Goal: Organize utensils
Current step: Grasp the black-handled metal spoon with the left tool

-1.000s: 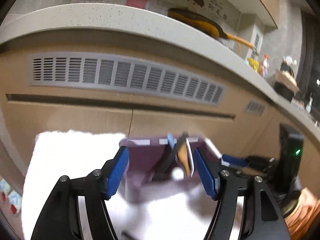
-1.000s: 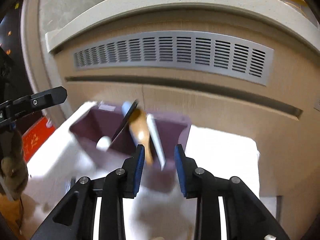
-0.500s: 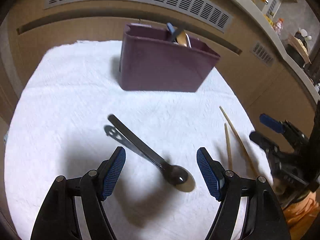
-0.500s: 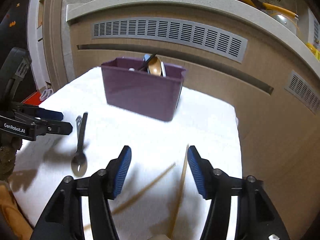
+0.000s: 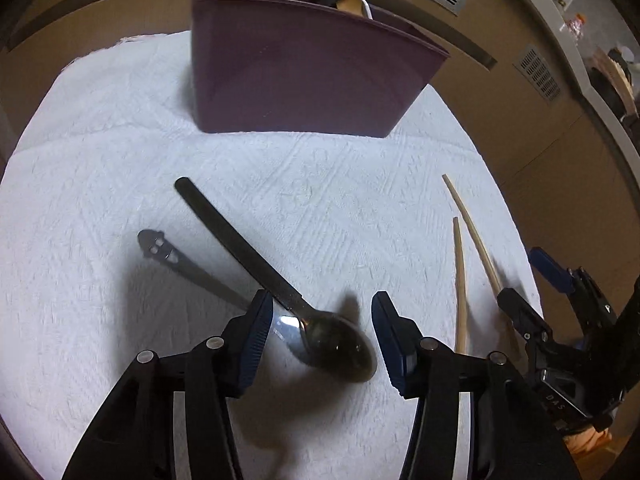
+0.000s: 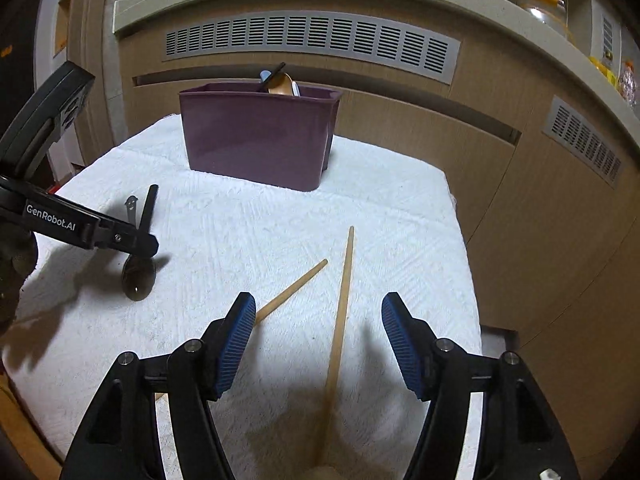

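Light falls from overhead and is fairly dim and warm; the white cloth [image 5: 360,208] is the brightest thing here. Soft dark shadows pool under both grippers near the cloth's front edge. A small glint sits on the spoon [image 5: 336,344], whose bowl looks slightly smeared. Fisheye bending curves the cabinet vents [image 6: 312,44], and corners go black.

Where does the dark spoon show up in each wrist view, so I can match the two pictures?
Left wrist view: the dark spoon lies low in the middle, its bowl between the open fingers of the left gripper.
Right wrist view: the spoon lies at the left, its middle hidden behind the left gripper.
Shared landmark: the purple bin stands on the white cloth beyond the spoon.
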The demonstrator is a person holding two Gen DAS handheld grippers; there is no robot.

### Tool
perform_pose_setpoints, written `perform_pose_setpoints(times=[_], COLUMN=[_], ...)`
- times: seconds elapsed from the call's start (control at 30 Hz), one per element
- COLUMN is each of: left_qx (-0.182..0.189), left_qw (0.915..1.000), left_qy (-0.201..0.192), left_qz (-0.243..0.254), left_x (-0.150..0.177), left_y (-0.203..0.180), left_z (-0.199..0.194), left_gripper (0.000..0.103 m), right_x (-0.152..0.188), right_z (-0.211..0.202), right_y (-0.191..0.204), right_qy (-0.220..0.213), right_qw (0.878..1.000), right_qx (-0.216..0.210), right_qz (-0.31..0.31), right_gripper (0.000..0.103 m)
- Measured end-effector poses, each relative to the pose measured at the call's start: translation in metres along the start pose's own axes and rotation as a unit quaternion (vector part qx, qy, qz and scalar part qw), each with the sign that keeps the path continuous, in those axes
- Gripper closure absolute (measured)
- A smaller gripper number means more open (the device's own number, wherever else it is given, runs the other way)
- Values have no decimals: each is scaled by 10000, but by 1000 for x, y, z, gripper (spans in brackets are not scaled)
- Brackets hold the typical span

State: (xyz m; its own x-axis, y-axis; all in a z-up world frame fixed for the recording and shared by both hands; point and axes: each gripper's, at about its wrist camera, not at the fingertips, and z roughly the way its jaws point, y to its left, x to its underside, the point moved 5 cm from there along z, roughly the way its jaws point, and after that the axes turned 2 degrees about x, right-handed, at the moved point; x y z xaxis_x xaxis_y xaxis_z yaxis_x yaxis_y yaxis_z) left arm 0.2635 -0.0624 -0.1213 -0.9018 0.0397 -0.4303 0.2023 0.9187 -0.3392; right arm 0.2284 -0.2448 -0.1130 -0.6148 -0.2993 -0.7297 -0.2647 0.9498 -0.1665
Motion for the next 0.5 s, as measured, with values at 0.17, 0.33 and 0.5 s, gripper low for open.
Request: perform_pose_setpoints(times=[0.17, 0.33, 0.5], left_qx=[-84, -268, -313], left_qw=[9998, 9991, 9991], left_qy=[-11, -157, -301], left_qz=[165, 288, 16], left_x=[-3, -2, -3], left_y=[-7, -5, 18], left_z=[6, 0, -14], left_gripper=[51, 50, 49], right_x=[5, 4, -2], right_z=[8, 24, 43], right_y=[-6, 9, 26], right_qy=[297, 925, 1223], right_qw=[9984, 9866, 9823], right_qx=[-306, -1062, -1115], right_qz=[364, 823, 877], right_gripper=[45, 71, 76])
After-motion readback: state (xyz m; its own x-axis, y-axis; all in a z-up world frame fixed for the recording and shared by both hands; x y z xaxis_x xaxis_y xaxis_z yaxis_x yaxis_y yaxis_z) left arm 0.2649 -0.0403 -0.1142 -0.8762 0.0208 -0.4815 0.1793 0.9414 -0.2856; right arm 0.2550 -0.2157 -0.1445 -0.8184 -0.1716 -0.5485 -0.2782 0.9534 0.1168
